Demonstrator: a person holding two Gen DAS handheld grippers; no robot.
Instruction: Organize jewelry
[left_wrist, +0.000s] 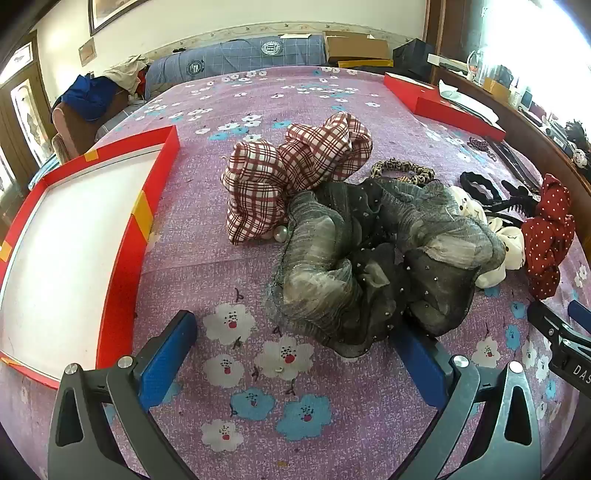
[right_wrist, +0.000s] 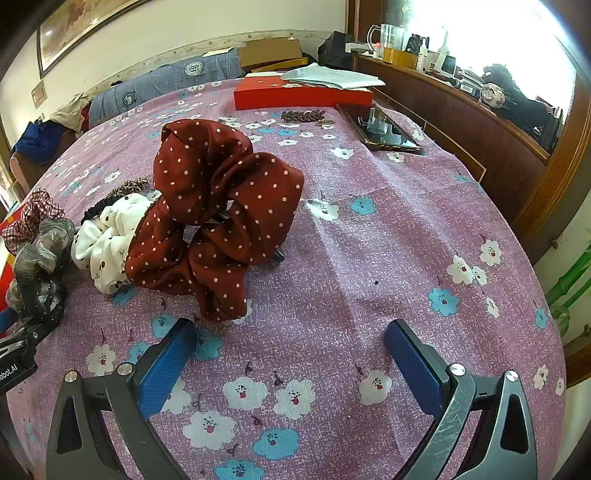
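Hair accessories lie in a heap on a purple flowered bedspread (left_wrist: 258, 373). A grey sheer scrunchie (left_wrist: 373, 266) sits just ahead of my left gripper (left_wrist: 295, 332), which is open with nothing between its blue pads. Behind it lie a red plaid scrunchie (left_wrist: 291, 170) with a pearl, a leopard-print band (left_wrist: 402, 170), a white spotted scrunchie (left_wrist: 506, 240) and a dark red polka-dot scrunchie (left_wrist: 546, 236). The polka-dot scrunchie (right_wrist: 214, 218) lies ahead and left of my open, empty right gripper (right_wrist: 291, 336). The white scrunchie (right_wrist: 107, 240) and grey scrunchie (right_wrist: 37, 266) lie further left.
An open red box with a white floor (left_wrist: 66, 251) lies at the left. A shut red box (right_wrist: 303, 96) with papers sits at the back, near a phone (right_wrist: 380, 129) and a brown hair clip (right_wrist: 303, 116). A wooden desk (right_wrist: 461, 107) runs along the right edge.
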